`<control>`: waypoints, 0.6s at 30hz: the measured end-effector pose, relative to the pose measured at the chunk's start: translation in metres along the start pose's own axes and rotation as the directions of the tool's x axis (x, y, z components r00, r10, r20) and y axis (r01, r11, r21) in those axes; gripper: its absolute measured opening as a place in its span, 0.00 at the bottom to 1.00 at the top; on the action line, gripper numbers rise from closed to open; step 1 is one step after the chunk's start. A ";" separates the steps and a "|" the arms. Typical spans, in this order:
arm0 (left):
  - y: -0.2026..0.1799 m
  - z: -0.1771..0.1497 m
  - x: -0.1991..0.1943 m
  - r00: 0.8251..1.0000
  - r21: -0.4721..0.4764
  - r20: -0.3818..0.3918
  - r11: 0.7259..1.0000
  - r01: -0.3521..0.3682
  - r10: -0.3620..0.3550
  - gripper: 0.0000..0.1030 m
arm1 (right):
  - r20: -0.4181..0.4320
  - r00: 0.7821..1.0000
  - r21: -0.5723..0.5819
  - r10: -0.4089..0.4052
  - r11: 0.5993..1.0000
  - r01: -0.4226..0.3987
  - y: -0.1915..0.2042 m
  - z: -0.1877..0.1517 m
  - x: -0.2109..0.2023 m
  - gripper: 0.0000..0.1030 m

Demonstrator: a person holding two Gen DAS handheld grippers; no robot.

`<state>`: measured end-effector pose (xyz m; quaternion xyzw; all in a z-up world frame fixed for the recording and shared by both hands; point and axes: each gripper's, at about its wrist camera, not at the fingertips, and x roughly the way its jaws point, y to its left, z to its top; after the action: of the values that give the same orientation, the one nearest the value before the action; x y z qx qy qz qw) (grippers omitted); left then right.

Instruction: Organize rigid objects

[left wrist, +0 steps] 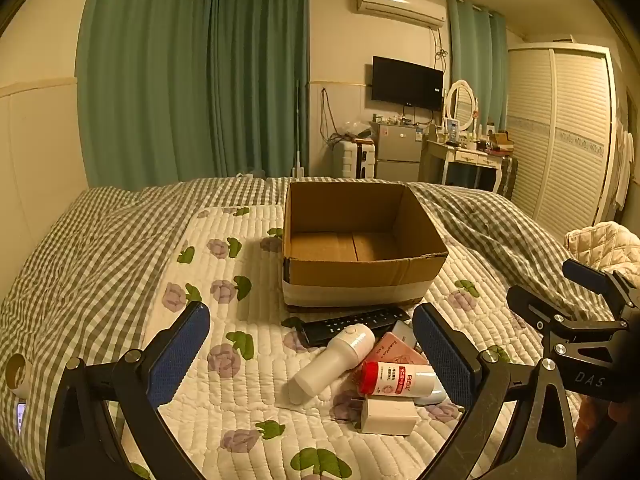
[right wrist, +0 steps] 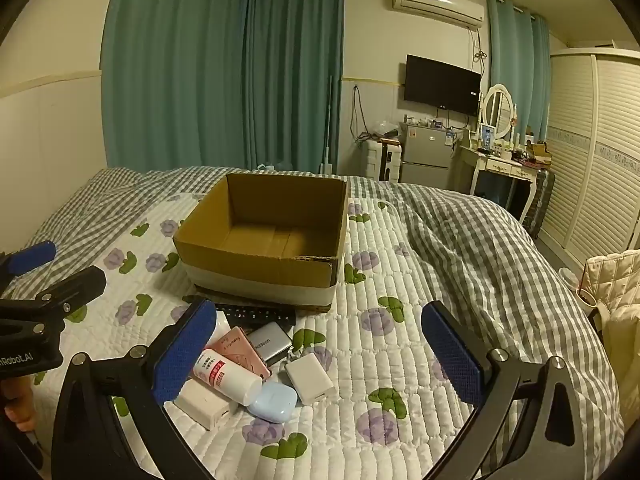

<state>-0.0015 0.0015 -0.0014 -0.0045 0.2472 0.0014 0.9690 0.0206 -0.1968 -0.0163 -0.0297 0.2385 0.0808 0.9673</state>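
An open, empty cardboard box (left wrist: 360, 276) (right wrist: 256, 272) stands on the bed. In front of it lies a pile: a black remote (left wrist: 356, 322) (right wrist: 256, 314), a white bottle (left wrist: 332, 360), a pink box (left wrist: 396, 350) (right wrist: 240, 350), a red-capped tube (left wrist: 396, 378) (right wrist: 228, 376), a grey power bank (right wrist: 270, 342), a light-blue earbud case (right wrist: 274, 402) and white chargers (left wrist: 388, 416) (right wrist: 310, 378). My left gripper (left wrist: 311, 309) hovers open over the pile with nothing between its fingers. My right gripper (right wrist: 319, 307) is open too, just right of the pile, and holds nothing.
The bed has a white flowered quilt (left wrist: 224, 360) and a rumpled grey checked duvet (right wrist: 480, 240) along the right and far side. A cream padded jacket (right wrist: 612, 280) lies at the right edge. A fridge, a dresser and a wardrobe stand beyond the bed.
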 end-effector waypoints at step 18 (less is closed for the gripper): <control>-0.002 -0.004 0.003 1.000 0.012 -0.009 1.000 -0.006 0.006 1.00 | -0.018 1.000 0.004 0.000 1.000 0.000 -0.003 -0.002 0.001 1.00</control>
<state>-0.0008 -0.0005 -0.0059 0.0023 0.2514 0.0029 0.9679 0.0205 -0.1996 -0.0187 -0.0285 0.2474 0.0803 0.9652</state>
